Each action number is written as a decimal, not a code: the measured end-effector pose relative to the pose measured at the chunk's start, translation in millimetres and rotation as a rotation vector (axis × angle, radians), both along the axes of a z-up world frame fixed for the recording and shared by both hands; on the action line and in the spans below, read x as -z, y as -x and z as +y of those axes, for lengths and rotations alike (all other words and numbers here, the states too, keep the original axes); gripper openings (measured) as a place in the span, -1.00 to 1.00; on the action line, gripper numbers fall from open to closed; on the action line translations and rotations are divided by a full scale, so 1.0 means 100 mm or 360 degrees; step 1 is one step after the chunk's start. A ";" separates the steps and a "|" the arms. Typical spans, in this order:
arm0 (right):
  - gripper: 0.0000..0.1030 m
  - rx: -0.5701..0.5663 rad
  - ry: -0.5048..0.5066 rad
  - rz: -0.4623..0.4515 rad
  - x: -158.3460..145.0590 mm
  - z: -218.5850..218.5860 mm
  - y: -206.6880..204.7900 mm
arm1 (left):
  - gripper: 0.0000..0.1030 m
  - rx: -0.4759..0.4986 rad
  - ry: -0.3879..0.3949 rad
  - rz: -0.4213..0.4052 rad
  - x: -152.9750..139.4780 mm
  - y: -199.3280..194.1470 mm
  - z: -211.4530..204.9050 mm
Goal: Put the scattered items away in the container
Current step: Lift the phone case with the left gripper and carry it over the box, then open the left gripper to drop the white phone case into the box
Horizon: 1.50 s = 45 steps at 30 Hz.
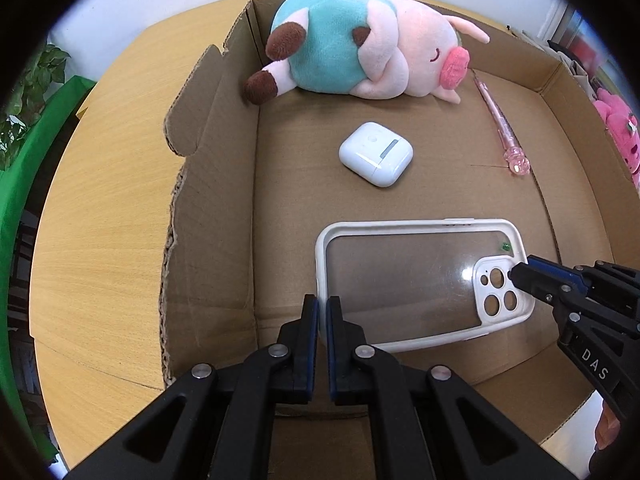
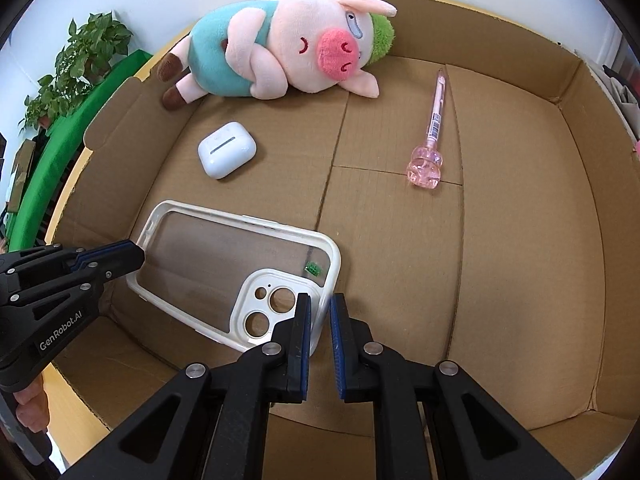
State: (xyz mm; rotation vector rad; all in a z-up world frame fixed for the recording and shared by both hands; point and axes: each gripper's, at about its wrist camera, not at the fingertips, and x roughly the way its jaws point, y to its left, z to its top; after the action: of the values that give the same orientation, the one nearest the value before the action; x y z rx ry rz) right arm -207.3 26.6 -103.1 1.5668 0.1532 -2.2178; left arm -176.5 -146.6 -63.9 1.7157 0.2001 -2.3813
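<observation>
A white-rimmed clear phone case [image 1: 420,280] [image 2: 232,276] is in the cardboard box [image 1: 224,184] [image 2: 520,240], held at both ends. My left gripper [image 1: 322,304] is shut on its left rim. My right gripper [image 2: 320,300] is shut on its rim by the camera cut-out; it also shows in the left wrist view [image 1: 520,274]. The left gripper shows in the right wrist view [image 2: 134,254]. Also in the box are a plush pig [image 1: 360,48] [image 2: 280,48], a white earbud case [image 1: 376,154] [image 2: 226,150] and a pink pen [image 1: 504,128] [image 2: 432,136].
The box stands on a wooden table [image 1: 100,220]. A green cloth [image 1: 24,184] and a leafy plant [image 2: 80,64] are at the left. A pink plush toy [image 1: 620,132] lies outside the box at the right.
</observation>
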 end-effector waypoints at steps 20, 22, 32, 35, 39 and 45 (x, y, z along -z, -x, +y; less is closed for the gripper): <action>0.11 -0.0019 0.0202 0.0083 -0.30 0.13 -0.09 | -0.62 -0.0035 0.0062 0.0218 -0.42 -0.32 0.02; 0.45 -0.0004 0.0292 0.0185 -0.53 0.25 -0.22 | -0.26 -0.0049 0.0071 0.0335 -0.60 -0.45 0.05; 0.85 -0.0031 0.0055 0.0804 -1.06 0.62 -1.16 | 0.58 -0.0012 0.0307 0.0968 -1.13 -1.05 0.88; 0.85 -0.0025 -0.0033 0.0857 -1.09 0.74 -1.26 | 0.58 -0.0007 0.0297 0.0931 -1.06 -1.10 1.07; 0.84 -0.0012 -0.0045 0.0853 -1.08 0.88 -1.30 | 0.58 -0.0020 0.0283 0.0921 -1.03 -1.11 1.18; 0.84 0.0020 0.0005 0.0835 -1.06 1.09 -1.36 | 0.58 -0.0023 0.0294 0.0902 -1.03 -1.16 1.37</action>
State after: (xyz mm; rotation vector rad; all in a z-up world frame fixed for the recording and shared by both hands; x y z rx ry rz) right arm -71.5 135.2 3.3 0.9510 0.2901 -2.5873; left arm -60.3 -9.9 39.2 0.9278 0.0677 -2.7156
